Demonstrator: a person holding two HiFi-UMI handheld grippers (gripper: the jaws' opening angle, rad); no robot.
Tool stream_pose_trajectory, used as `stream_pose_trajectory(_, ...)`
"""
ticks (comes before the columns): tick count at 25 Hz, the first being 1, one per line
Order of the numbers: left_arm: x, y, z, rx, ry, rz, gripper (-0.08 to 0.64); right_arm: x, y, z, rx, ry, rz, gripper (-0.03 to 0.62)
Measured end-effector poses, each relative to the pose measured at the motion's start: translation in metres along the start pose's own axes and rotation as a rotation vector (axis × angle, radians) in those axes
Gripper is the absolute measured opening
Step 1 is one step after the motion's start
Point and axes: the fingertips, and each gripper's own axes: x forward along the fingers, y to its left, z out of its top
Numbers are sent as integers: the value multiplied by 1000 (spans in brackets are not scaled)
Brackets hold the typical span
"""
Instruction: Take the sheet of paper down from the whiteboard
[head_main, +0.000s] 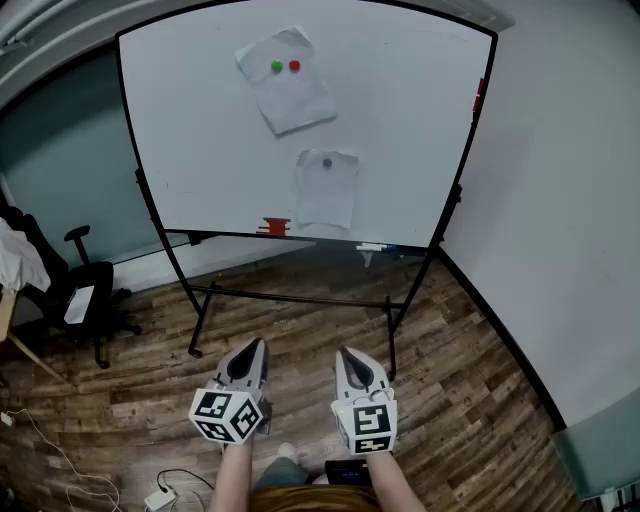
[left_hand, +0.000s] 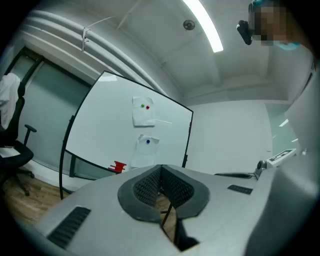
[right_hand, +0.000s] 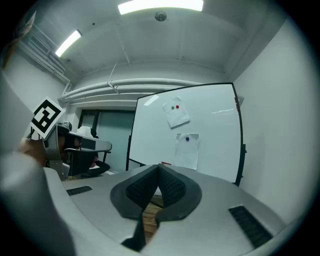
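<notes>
left gripper (head_main: 257, 348): jaws fully closed, ribbed pads meeting at the tips, nothing between them. the unit is held level and points ahead toward the whiteboard (head_main: 190, 130). right gripper (head_main: 346, 354): same condition, jaws pressed together and empty, held level. it sits near the left gripper on that gripper's right; the two do not touch. each unit has its marker cube at the rear end, next to the person's forearm.

a wooden plank floor (head_main: 460, 380) lies below both grippers. the whiteboard stands ahead of them and well apart, upright on a black frame stand.

the lower sheet of paper (head_main: 326, 200) hangs on the board almost straight ahead, on a line between the two grippers and slightly nearer the right one. a single dark magnet (head_main: 327, 163) holds it near its top edge. the upper sheet of paper (head_main: 292, 100) hangs above it, tilted and offset a little toward the left gripper's side. a green magnet (head_main: 277, 66) and a red magnet (head_main: 294, 65) pin it side by side. neither gripper is in contact with either sheet.

a red object (head_main: 272, 226) rests on the board's bottom ledge below the sheets, toward the left gripper's side. a marker (head_main: 370, 246) lies on the same ledge ahead of the right gripper.

a black office chair (head_main: 85, 290) stands far out beyond the left gripper. a plain wall (head_main: 570, 200) runs along the right gripper's outer side.
</notes>
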Motion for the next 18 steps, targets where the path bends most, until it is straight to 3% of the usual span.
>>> stream_pose_trajectory(7,-5,3,6,-3,-8,10,23,-7,5,3,36,-12,11,11)
stream_pose_trajectory(12,3,-1,11,-4,-19,8,40,-10,-10,11,29,-27,-40,14)
stream_pose_trajectory(15,9,-10,10,-7,-2,-32,125,-6,-14,5,46,-9,-34,73)
stream_pose_trajectory(18,17,-9,11,8,6,-29,152,5,-20,3,45,-6,-35,128)
